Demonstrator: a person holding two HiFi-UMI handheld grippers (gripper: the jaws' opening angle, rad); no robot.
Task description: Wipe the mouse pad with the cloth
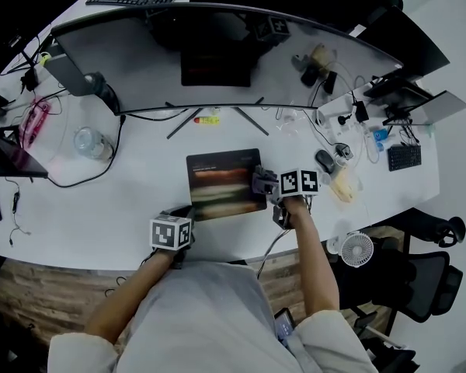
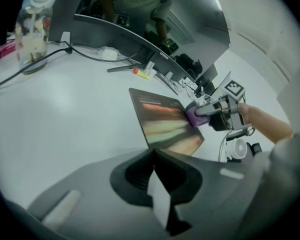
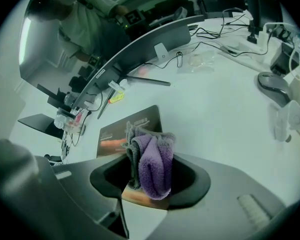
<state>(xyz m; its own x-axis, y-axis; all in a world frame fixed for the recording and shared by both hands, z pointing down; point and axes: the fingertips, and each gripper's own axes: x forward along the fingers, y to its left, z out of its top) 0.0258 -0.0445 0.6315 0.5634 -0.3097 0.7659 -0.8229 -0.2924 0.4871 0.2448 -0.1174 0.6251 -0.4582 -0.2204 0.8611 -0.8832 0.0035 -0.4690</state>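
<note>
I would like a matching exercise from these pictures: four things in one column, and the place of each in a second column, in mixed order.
1. cloth
2. pad
3. bottle
4. mouse

a. on the desk, to the left of the pad
b. between the jaws of the right gripper
c. on the desk, to the right of the pad
d. flat on the desk, in front of the monitor

Pairs: 1-b, 2-d, 3-a, 4-c

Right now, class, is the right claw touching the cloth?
Touching. The right gripper view shows the right claw clamped on the purple cloth, which is bunched between both jaws.
</note>
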